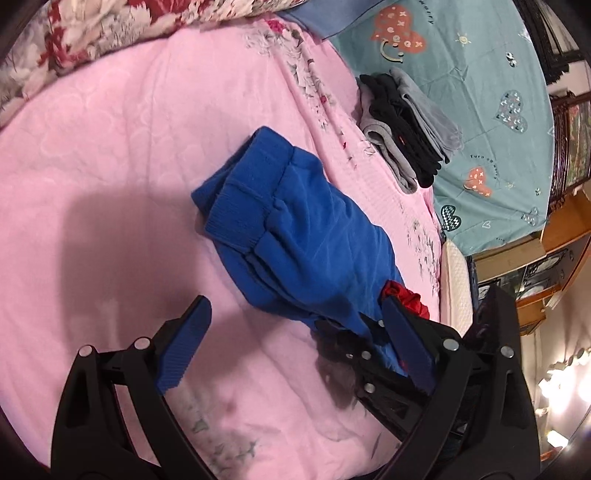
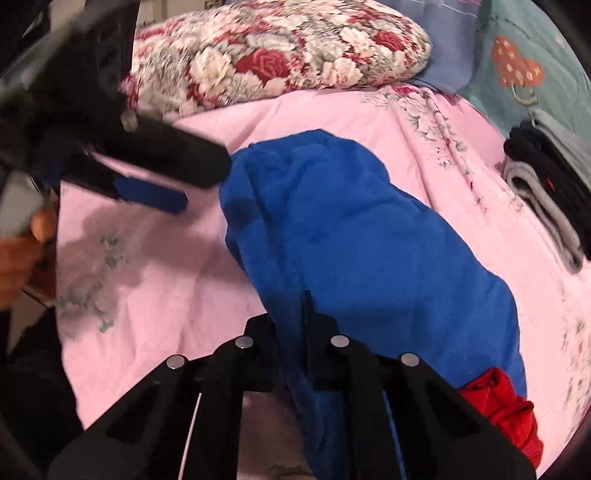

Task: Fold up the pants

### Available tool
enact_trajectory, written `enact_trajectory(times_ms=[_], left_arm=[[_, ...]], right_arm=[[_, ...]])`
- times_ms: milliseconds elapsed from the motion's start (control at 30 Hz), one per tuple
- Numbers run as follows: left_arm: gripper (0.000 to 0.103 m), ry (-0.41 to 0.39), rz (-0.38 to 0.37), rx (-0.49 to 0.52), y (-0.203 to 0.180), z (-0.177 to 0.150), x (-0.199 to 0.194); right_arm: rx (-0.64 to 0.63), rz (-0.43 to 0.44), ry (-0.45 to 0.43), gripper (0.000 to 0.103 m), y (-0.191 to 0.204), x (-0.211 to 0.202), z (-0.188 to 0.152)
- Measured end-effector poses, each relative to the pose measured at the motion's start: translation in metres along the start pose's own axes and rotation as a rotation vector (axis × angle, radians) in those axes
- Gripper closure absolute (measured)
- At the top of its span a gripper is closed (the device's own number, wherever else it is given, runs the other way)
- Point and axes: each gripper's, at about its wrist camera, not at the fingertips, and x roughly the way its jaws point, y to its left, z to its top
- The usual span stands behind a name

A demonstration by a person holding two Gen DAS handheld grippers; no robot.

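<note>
Left fingers wide apart, right ones clamped on blue pants

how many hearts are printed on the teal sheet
5 in the left wrist view: two orange hearts and three dark patterned hearts on the teal sheet. More may lie out of view.

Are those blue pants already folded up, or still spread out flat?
Partly folded. The blue pants lie bunched in doubled layers on the pink bedspread, not flat, and the right gripper is shut on one end.

Open pink quilt left of the blue pants. Blocked right by folded clothes stack; far by floral pillow.
</note>
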Motion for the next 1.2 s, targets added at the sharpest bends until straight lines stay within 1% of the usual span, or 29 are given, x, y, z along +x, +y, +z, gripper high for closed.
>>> enact_trajectory(times_ms=[67, 133, 167, 200, 267, 300, 433, 467, 533, 633, 733, 800, 833, 867, 900, 967, 1000, 1033, 1067, 1100, 1167, 1200], left_arm=[[0.008, 0.003, -0.020, -0.028, 0.001, 0.003, 0.009], [0.008, 0.000, -0.049, -0.081, 0.005, 0.006, 0.018], [0.008, -0.008, -0.062, -0.125, 0.009, 0.007, 0.022], [0.008, -0.034, -0.060, -0.139, 0.008, 0.008, 0.021], [0.008, -0.053, -0.063, -0.165, 0.007, 0.008, 0.024], [0.008, -0.071, -0.053, -0.185, 0.007, 0.009, 0.025], [0.008, -0.093, -0.047, -0.209, 0.004, 0.014, 0.031], [0.005, -0.099, -0.039, -0.204, 0.002, 0.014, 0.034], [0.004, -0.121, -0.031, -0.200, 0.000, 0.015, 0.035], [0.004, -0.148, -0.072, -0.210, 0.000, 0.016, 0.040], [0.004, -0.175, -0.076, -0.228, -0.001, 0.016, 0.040], [0.007, -0.190, -0.093, -0.257, 0.002, 0.018, 0.039], [0.011, -0.196, -0.101, -0.270, 0.004, 0.018, 0.038], [0.018, -0.200, -0.105, -0.286, 0.007, 0.018, 0.037], [0.022, -0.196, -0.100, -0.296, 0.010, 0.018, 0.037], [0.042, -0.190, -0.077, -0.299, 0.014, 0.019, 0.040], [0.046, -0.188, -0.066, -0.293, 0.015, 0.019, 0.042], [0.056, -0.187, -0.053, -0.283, 0.015, 0.019, 0.043], [0.063, -0.184, -0.040, -0.269, 0.014, 0.019, 0.045], [0.064, -0.179, -0.036, -0.257, 0.014, 0.020, 0.047], [0.071, -0.180, -0.027, -0.245, 0.015, 0.020, 0.046], [0.072, -0.184, -0.025, -0.232, 0.015, 0.021, 0.044]], right_arm=[[0.043, 0.028, -0.015, 0.093, -0.008, -0.009, -0.001], [0.071, 0.045, -0.024, 0.093, -0.013, -0.011, 0.000], [0.070, 0.045, -0.027, 0.093, -0.012, -0.012, -0.001], [0.072, 0.048, -0.029, 0.093, -0.012, -0.012, -0.002], [0.075, 0.053, -0.039, 0.093, -0.012, -0.012, -0.003], [0.082, 0.058, -0.047, 0.093, -0.013, -0.013, -0.004], [0.115, 0.077, -0.070, 0.093, -0.019, -0.017, -0.004], [0.124, 0.082, -0.073, 0.093, -0.021, -0.018, -0.004], [0.138, 0.087, -0.085, 0.093, -0.024, -0.021, -0.004], [0.174, 0.106, -0.101, 0.093, -0.029, -0.025, -0.003], [0.193, 0.107, -0.118, 0.093, -0.034, -0.027, -0.004], [0.196, 0.111, -0.116, 0.093, -0.035, -0.027, -0.005], [0.194, 0.111, -0.116, 0.093, -0.034, -0.026, -0.005], [0.191, 0.114, -0.115, 0.093, -0.034, -0.026, -0.005], [0.190, 0.115, -0.114, 0.093, -0.032, -0.025, -0.006], [0.173, 0.116, -0.099, 0.090, -0.028, -0.022, -0.006], [0.157, 0.125, -0.079, 0.088, -0.025, -0.019, -0.006], [0.149, 0.127, -0.065, 0.074, -0.023, -0.018, -0.007], [0.146, 0.128, -0.057, 0.067, -0.022, -0.018, -0.008], [0.150, 0.138, -0.063, 0.061, -0.023, -0.022, -0.010], [0.191, 0.159, -0.083, 0.056, -0.032, -0.036, -0.016], [0.243, 0.174, -0.104, 0.053, -0.045, -0.048, -0.022]])
